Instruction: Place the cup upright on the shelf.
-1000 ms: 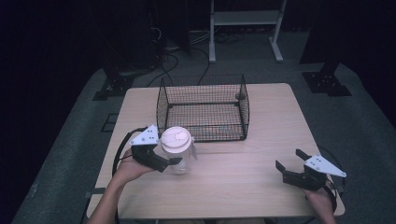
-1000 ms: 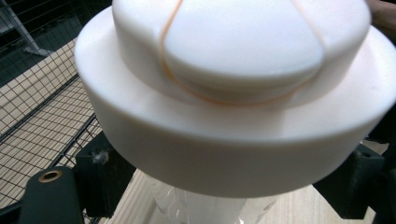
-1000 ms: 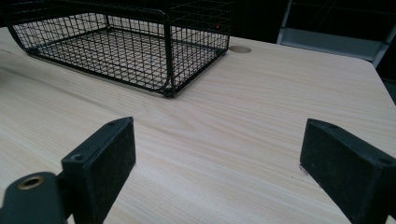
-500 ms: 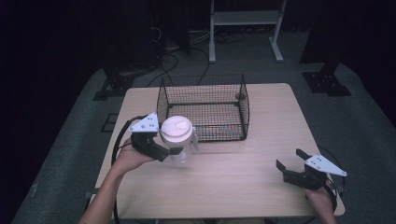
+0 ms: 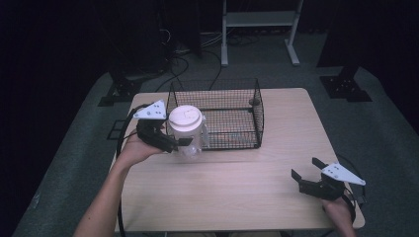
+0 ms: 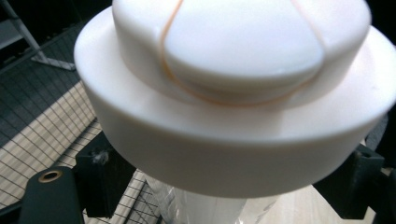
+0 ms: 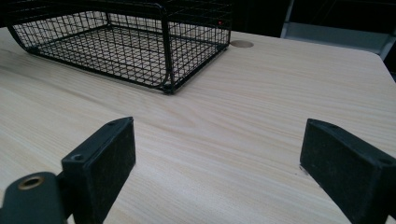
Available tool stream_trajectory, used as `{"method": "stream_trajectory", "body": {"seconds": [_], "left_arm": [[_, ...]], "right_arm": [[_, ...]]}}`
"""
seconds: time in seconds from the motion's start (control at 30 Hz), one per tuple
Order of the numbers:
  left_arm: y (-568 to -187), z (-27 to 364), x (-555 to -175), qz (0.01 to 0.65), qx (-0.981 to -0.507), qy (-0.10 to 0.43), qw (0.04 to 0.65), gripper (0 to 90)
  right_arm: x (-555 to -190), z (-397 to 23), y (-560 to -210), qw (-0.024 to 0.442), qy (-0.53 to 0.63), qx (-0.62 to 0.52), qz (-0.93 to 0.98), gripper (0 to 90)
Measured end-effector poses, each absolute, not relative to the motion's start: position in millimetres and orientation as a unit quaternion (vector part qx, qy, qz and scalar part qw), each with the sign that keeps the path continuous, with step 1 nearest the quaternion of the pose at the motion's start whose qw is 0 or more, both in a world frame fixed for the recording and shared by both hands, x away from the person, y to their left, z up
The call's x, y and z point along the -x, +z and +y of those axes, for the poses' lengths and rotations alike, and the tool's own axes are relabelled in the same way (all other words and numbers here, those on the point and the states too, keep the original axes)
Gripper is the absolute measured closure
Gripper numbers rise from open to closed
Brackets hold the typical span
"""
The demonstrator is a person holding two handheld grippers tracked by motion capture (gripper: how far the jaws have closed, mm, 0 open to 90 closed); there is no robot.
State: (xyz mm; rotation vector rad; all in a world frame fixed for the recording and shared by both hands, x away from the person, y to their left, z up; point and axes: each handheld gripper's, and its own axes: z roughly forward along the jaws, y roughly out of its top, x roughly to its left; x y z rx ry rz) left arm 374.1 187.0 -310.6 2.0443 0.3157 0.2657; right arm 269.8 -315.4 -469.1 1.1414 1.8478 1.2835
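A clear plastic jar with a wide white lid [image 5: 186, 119] hangs above the table's left side, just outside the left front corner of a black wire basket [image 5: 257, 106]. My left gripper [image 5: 184, 143] is shut on the jar's neck below the lid. In the left gripper view the white lid [image 6: 233, 84] looms close, with the black fingers [image 6: 100, 179] pressing under it on both sides. My right gripper [image 5: 304, 170] rests open near the table's front right corner. In the right gripper view its fingers [image 7: 100, 163] stand wide apart over bare wood, and the wire basket [image 7: 163, 28] lies ahead on the left.
The light wooden table [image 5: 247, 182] carries the basket at its far middle. A small round hole [image 7: 242, 44] marks the tabletop beyond the basket. Past the table stands a white metal frame [image 5: 259, 19] on a dark floor with cables.
My left gripper has lifted the jar off the table and carried it up and toward the basket's left front corner. The right gripper has stayed put.
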Motion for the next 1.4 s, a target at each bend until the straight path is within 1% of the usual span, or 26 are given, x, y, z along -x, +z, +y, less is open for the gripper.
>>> {"method": "stream_trajectory", "body": {"seconds": [0.33,0.63,0.9,1.4], "left_arm": [[-291,185,-396,0.136,-0.844,0.119,0.504,16.1],[-279,179,-423,0.142,-0.841,0.115,0.509,16.0],[-279,171,-447,0.151,-0.843,0.111,0.504,16.1],[-285,156,-476,0.166,-0.847,0.108,0.494,16.0]], "right_arm": [[-270,-313,-470,0.301,0.484,-0.43,0.7,9.7],[-269,-315,-469,0.301,0.486,-0.432,0.698,9.7],[-268,-318,-468,0.303,0.488,-0.433,0.695,9.7],[-266,-322,-465,0.309,0.493,-0.434,0.687,9.6]]}}
